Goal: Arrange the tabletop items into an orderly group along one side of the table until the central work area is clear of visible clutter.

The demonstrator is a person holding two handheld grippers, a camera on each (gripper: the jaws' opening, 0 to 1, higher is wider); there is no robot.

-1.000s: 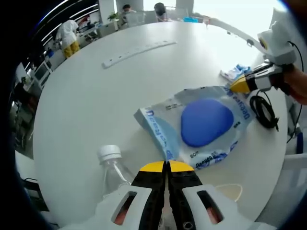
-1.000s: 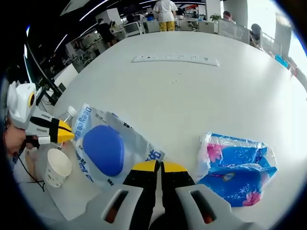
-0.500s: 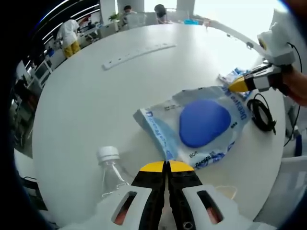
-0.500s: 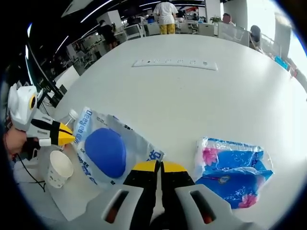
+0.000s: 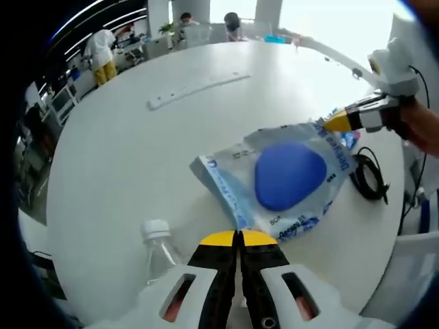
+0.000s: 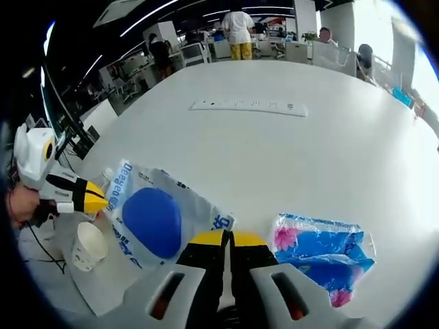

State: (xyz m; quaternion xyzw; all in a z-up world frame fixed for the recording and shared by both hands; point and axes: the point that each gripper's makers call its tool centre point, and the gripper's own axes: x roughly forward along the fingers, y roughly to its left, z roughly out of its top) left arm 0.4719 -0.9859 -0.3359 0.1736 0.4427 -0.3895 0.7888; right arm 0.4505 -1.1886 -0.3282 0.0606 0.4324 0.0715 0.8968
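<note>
Two grippers pinched opposite edges of the bag (image 5: 281,179): the left gripper (image 5: 238,238) was clenched on its near corner, the right gripper (image 6: 220,238) on the far one. Past the right gripper's tips to one side lay a blue packet (image 6: 322,252); beside the left's, a bottle (image 5: 160,247), with a cup (image 6: 88,245) close by. An uneven pull could tear the bag loose or topple the cup.

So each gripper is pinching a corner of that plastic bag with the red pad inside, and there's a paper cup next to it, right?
Nearly: the pad is blue, not red, as the right gripper view shows. The left gripper and right gripper do each pinch the plastic bag at opposite ends, and the paper cup stands beside it.
</note>
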